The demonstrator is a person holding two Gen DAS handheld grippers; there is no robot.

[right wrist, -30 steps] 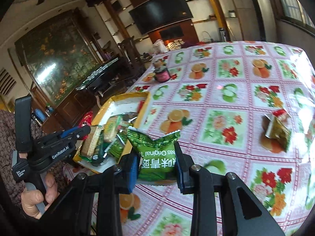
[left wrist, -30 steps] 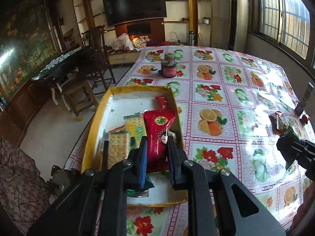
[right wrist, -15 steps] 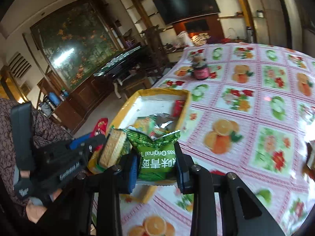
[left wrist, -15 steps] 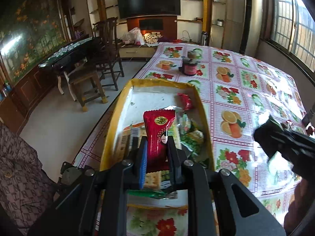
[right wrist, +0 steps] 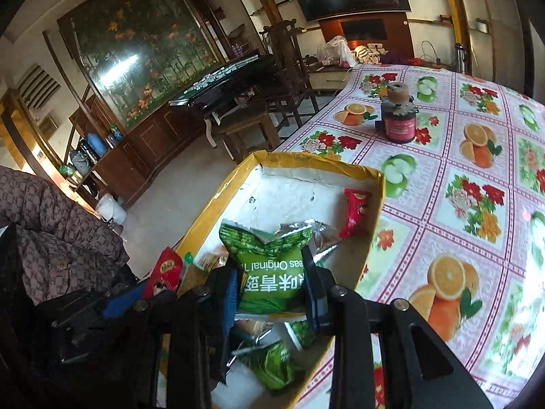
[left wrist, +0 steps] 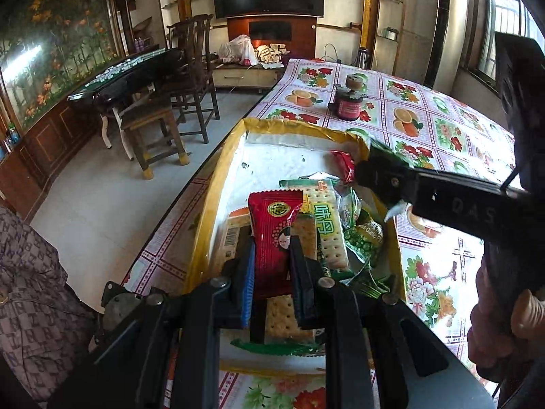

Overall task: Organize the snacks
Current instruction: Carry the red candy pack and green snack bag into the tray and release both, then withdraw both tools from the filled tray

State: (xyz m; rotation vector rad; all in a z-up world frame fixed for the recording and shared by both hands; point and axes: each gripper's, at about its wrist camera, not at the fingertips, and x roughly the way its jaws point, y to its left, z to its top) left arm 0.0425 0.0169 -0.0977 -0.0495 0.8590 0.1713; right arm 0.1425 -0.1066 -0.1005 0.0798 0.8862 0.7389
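My left gripper (left wrist: 270,255) is shut on a red snack packet (left wrist: 272,235) and holds it over the near end of a yellow-rimmed white tray (left wrist: 218,191). The tray holds cracker packs (left wrist: 325,228), green pea packets (left wrist: 362,238) and a small red packet (left wrist: 342,168). My right gripper (right wrist: 270,283) is shut on a green pea packet (right wrist: 269,269) and holds it over the same tray (right wrist: 306,167), above other green packets (right wrist: 272,366). The right gripper also shows from the side in the left wrist view (left wrist: 381,177), over the tray's right rim.
The tray sits at the left edge of a table with a fruit-and-flower cloth (right wrist: 460,156). A dark red jar (right wrist: 398,119) stands further back on the table. Chairs and a stool (left wrist: 153,129) stand on the floor to the left.
Both grippers have moved in over the tray with their packets. The right gripper has come from the table's right side to the tray's right rim, close to the left gripper.
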